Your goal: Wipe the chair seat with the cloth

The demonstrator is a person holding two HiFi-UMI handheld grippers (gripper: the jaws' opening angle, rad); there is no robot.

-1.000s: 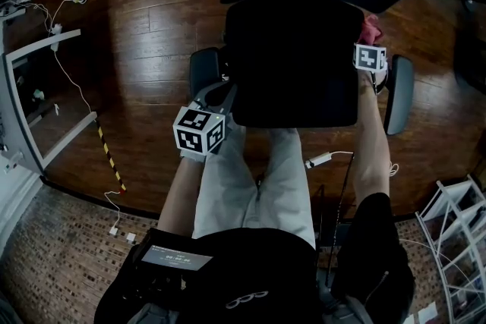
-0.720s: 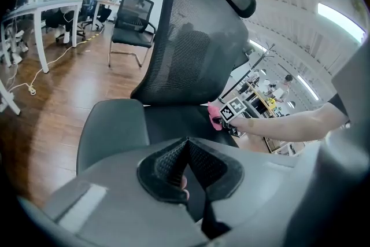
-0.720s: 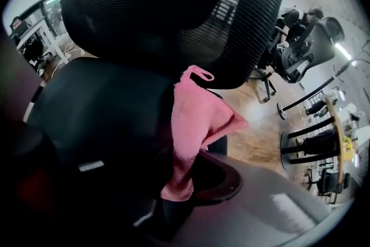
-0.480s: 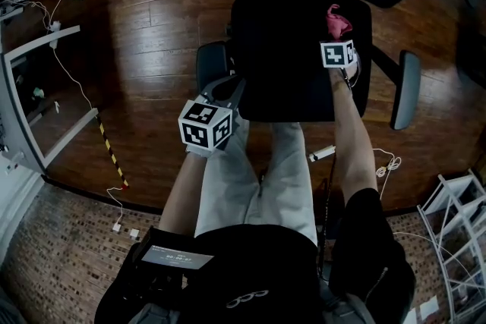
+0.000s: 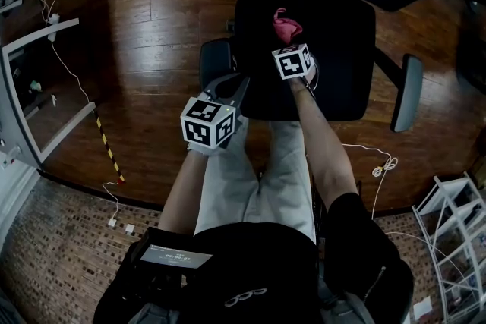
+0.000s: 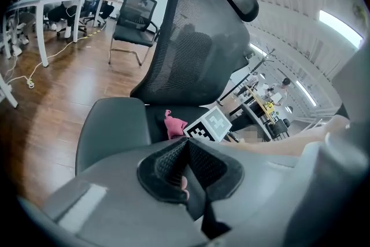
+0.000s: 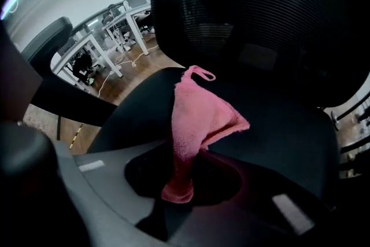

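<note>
The black office chair's seat point(image 5: 334, 64) lies below me, its mesh backrest point(image 6: 191, 55) rising behind it. My right gripper point(image 5: 288, 42) is shut on a pink cloth point(image 5: 285, 25), which rests on the seat's left-middle part. The right gripper view has the cloth point(image 7: 199, 118) bunched between the jaws and spread forward onto the dark seat point(image 7: 277, 124). My left gripper point(image 5: 231, 85) hovers at the seat's front left corner by the left armrest point(image 5: 211, 61). It is shut, with its pads point(image 6: 173, 162) pressed together and no cloth in them.
The right armrest point(image 5: 402, 91) sticks out at the seat's right. White cables point(image 5: 380, 163) trail over the wooden floor point(image 5: 152, 34). White desk frames point(image 5: 23, 64) stand at left and a wire rack point(image 5: 448, 239) at lower right. Another chair point(image 6: 133, 23) stands in the background.
My right gripper has carried the pink cloth leftward across the seat, from its right edge to its left-middle part. The left gripper has barely moved.
</note>
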